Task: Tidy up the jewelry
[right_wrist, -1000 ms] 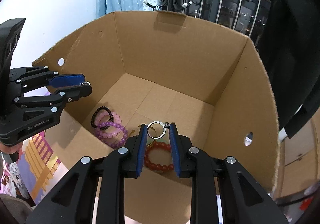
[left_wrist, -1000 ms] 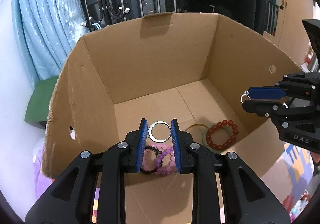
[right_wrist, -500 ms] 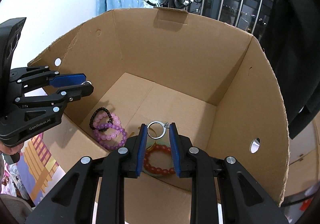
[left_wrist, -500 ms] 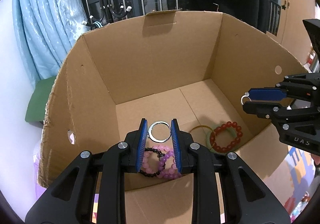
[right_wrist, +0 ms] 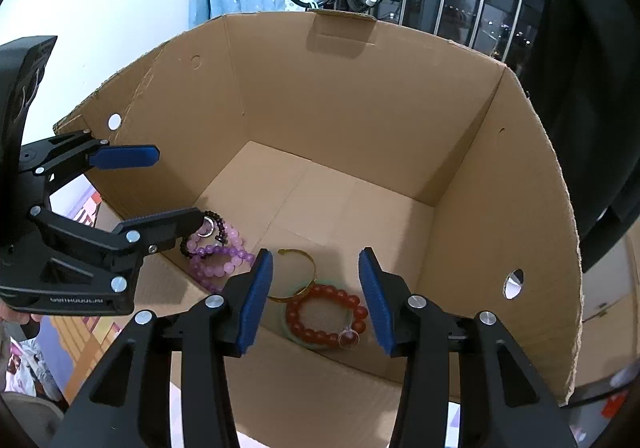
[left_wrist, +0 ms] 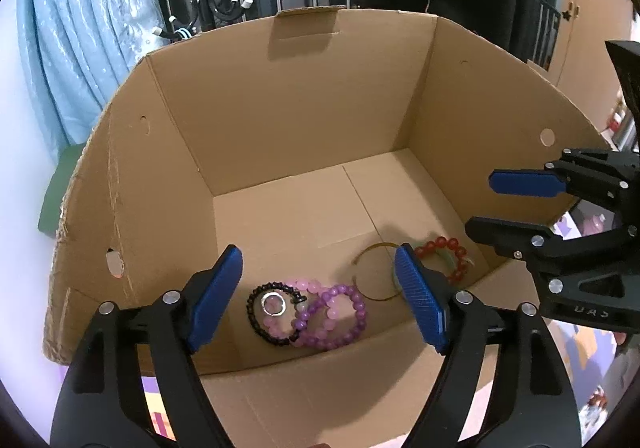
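Cardboard: open brown cardboard box point(left_wrist: 280, 120), tall walls, jewelry lying on its floor near the front wall.

Left hand-held gripper point(left_wrist: 318, 292): hovers over the box's near edge, blue pads spread wide and opening; nothing between them.

Left ring: small silver metal ring point(left_wrist: 273, 304) lies on the box floor inside the black beaded bracelet point(left_wrist: 256, 322), on top of pale pink beads point(left_wrist: 308, 284), roughly at 7 o'clock on the floor in the left wrist view.

Purple bracelet: purple round-bead bracelet point(left_wrist: 344, 318) touches the black one at its 3 o'clock side.

Right hand-held gripper point(right_wrist: 316, 298): blue pads parted and opening, empty, above the red cluster.

Right ring: small clear-looking ring point(right_wrist: 349, 339) rests against the red round-bead bracelet point(right_wrist: 326, 314) at its 5 o'clock edge; its exact material I cannot tell.

Other pieces: thin gold open bangle point(right_wrist: 296, 274) sits at 11 o'clock of the red bracelet; a pale green bangle point(right_wrist: 290, 332) lies under it.

Risk, tangling: rings dropped onto bead loops can nest under them and become hard to pick out later.

Risk, mixing: everything crowds the front wall, so piles may slide together if the box is nudged.

Risk, collision: both tools hang close to the cardboard rim; dipping lower could knock the wall and scatter the small rings.
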